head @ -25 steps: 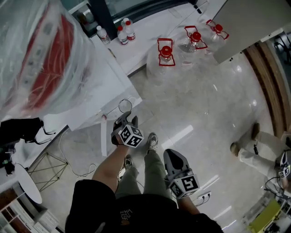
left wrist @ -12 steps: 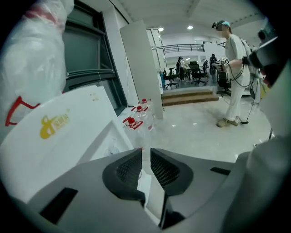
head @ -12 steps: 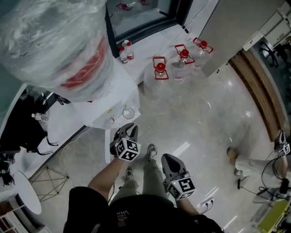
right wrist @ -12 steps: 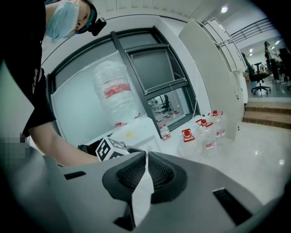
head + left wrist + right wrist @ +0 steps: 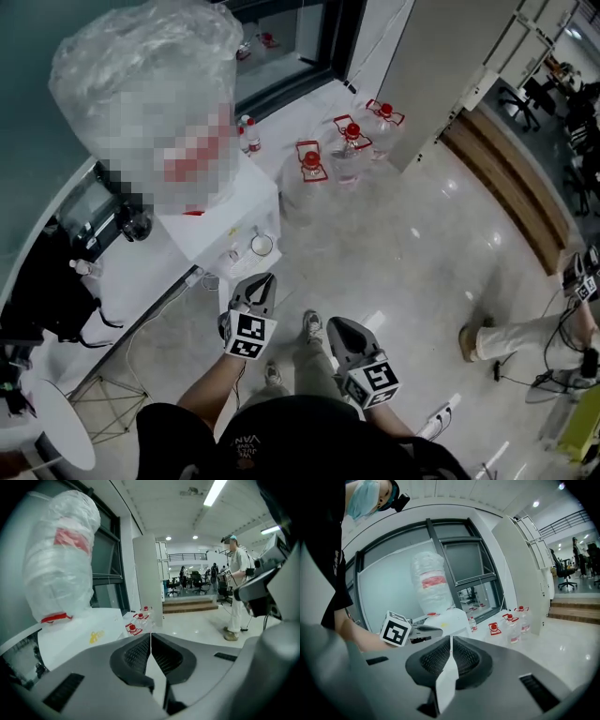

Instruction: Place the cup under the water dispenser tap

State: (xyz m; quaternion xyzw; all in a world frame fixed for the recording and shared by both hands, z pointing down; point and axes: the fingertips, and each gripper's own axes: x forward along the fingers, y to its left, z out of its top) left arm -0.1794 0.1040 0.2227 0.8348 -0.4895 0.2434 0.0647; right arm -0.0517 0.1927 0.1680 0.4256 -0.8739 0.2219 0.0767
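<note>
The left tongs (image 5: 265,281) have drawn back from the water dispenser (image 5: 220,220) and are now clenched on nothing, pads meeting edge to edge. The right tongs (image 5: 336,326) hang just beside them, also clenched and empty. The cup (image 5: 261,245), which the left tongs were reaching around a moment ago, stands alone on the dispenser's ledge. It appears to sit below the tap, though the tap is too small to make out. I judge the placing done. Nothing lies between tongs and cup. Beyond, a plastic-wrapped bottle (image 5: 150,47) tops the dispenser, red-capped water jugs (image 5: 309,164) stand by the window, and another person (image 5: 525,333) stands well apart at the right.
</note>
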